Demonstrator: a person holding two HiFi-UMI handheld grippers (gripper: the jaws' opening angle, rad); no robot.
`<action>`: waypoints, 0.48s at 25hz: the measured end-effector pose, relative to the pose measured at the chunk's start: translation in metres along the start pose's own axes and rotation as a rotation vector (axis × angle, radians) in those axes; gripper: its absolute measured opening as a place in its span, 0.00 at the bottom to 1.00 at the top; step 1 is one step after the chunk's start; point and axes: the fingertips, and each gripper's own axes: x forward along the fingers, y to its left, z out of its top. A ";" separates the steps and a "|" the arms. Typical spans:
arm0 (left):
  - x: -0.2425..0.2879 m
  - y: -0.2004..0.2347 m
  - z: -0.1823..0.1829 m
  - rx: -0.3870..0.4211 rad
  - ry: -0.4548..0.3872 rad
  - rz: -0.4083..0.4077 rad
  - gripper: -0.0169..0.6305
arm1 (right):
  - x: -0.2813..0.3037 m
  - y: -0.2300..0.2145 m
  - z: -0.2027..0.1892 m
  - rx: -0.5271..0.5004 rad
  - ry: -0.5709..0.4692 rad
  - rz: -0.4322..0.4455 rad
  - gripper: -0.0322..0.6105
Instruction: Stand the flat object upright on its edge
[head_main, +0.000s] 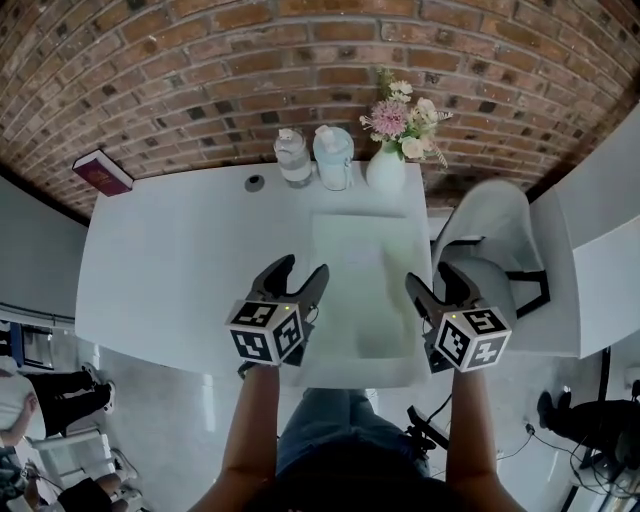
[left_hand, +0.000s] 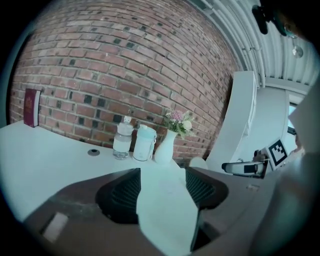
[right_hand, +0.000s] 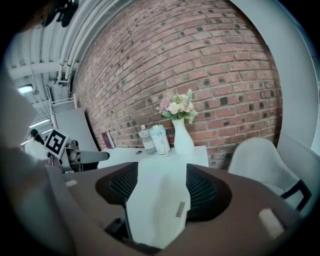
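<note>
A pale green flat sheet (head_main: 362, 285) lies flat on the white table (head_main: 180, 280), near its front right. My left gripper (head_main: 297, 276) hovers at the sheet's left edge and my right gripper (head_main: 437, 284) at its right edge. Both stand open, and no pad presses on anything. In the left gripper view the sheet (left_hand: 165, 210) fills the gap between the ribbed pads (left_hand: 124, 192) of that gripper (left_hand: 161, 189). The right gripper view shows the same: the sheet (right_hand: 157, 200) runs between the spread pads (right_hand: 202, 192) of that gripper (right_hand: 161, 189).
Along the brick wall at the table's back stand a clear bottle (head_main: 293, 157), a pale blue tumbler (head_main: 333, 158) and a white vase of flowers (head_main: 386, 165). A red book (head_main: 102, 172) sits at the far left corner. A white chair (head_main: 495, 240) stands right of the table.
</note>
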 end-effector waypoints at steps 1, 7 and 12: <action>0.002 0.002 -0.006 -0.012 0.017 -0.001 0.46 | 0.002 -0.002 -0.006 0.009 0.016 -0.003 0.51; 0.011 0.011 -0.043 -0.072 0.106 -0.014 0.46 | 0.015 -0.008 -0.043 0.059 0.105 0.000 0.51; 0.015 0.020 -0.065 -0.111 0.155 -0.005 0.46 | 0.025 -0.013 -0.065 0.085 0.163 0.000 0.51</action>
